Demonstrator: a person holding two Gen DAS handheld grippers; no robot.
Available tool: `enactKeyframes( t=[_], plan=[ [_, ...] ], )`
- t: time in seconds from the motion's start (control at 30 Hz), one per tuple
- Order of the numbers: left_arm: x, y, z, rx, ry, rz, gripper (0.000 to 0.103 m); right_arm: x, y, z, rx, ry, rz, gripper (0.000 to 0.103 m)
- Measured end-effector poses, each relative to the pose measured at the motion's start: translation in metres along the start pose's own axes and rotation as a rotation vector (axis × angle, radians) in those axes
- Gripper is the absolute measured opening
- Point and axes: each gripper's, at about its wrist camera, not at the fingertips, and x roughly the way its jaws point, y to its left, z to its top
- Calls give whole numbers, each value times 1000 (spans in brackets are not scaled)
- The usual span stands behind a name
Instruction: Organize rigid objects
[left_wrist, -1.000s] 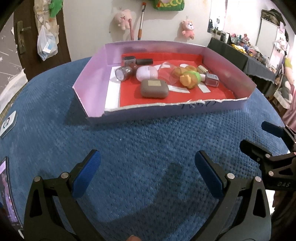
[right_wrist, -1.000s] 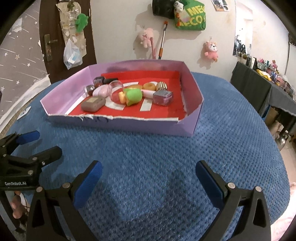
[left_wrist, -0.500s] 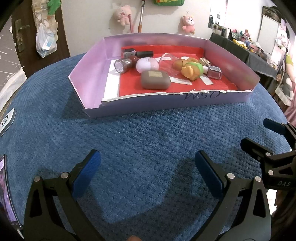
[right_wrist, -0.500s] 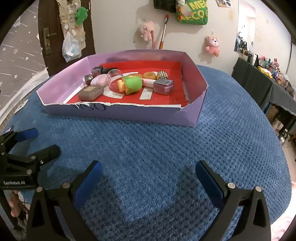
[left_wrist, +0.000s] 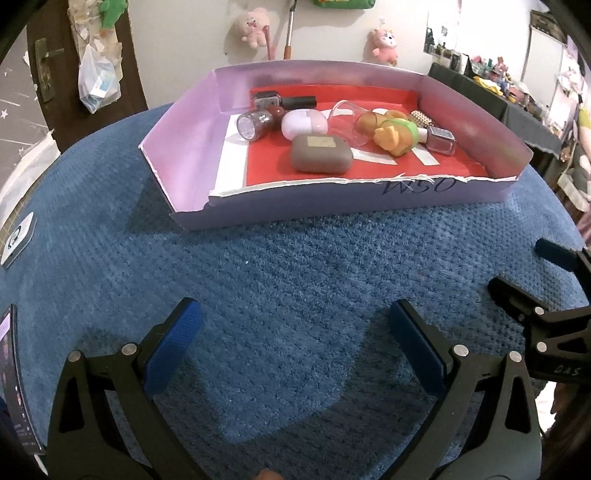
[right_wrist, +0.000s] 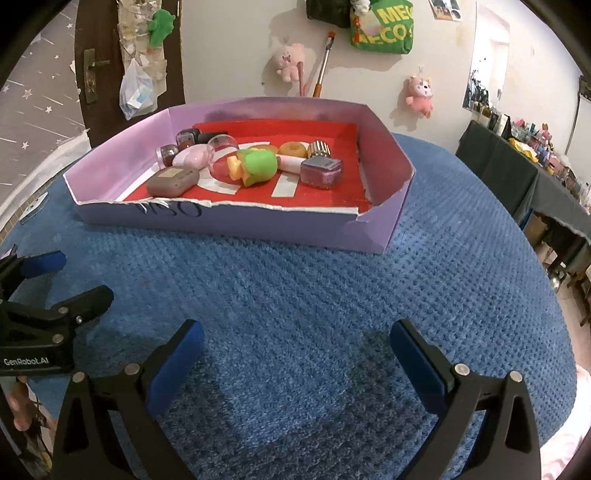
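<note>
A shallow purple box (left_wrist: 369, 201) (right_wrist: 236, 225) with a red floor sits on the blue cloth. Inside lie a brown earbud case (left_wrist: 320, 154) (right_wrist: 172, 181), a pink oval case (left_wrist: 303, 123), a clear dome (left_wrist: 347, 120), an orange and green toy (left_wrist: 397, 136) (right_wrist: 255, 166), and nail polish bottles (left_wrist: 439, 140) (right_wrist: 320, 172). My left gripper (left_wrist: 291, 332) hovers open over bare cloth, short of the box. My right gripper (right_wrist: 295, 343) is open too, also nearer than the box and holding nothing. Each gripper shows at the other view's edge.
The blue cloth (left_wrist: 277, 266) covers a round table whose edge curves away on both sides. A phone (left_wrist: 14, 373) and a white card (left_wrist: 16, 240) lie at the left rim. Behind are a wall with plush toys, a door and a cluttered dark table (right_wrist: 517, 162).
In both views the box sits slightly differently in frame and the writing on its front wall now shows more; both grippers stay open and empty.
</note>
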Motion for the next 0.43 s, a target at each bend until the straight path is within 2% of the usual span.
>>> enactKeyframes(
  t=[0.43],
  plan=[
    [0,0,-1,-8,3,-8,103,3,-3,-2,24,7,15,103]
  ],
)
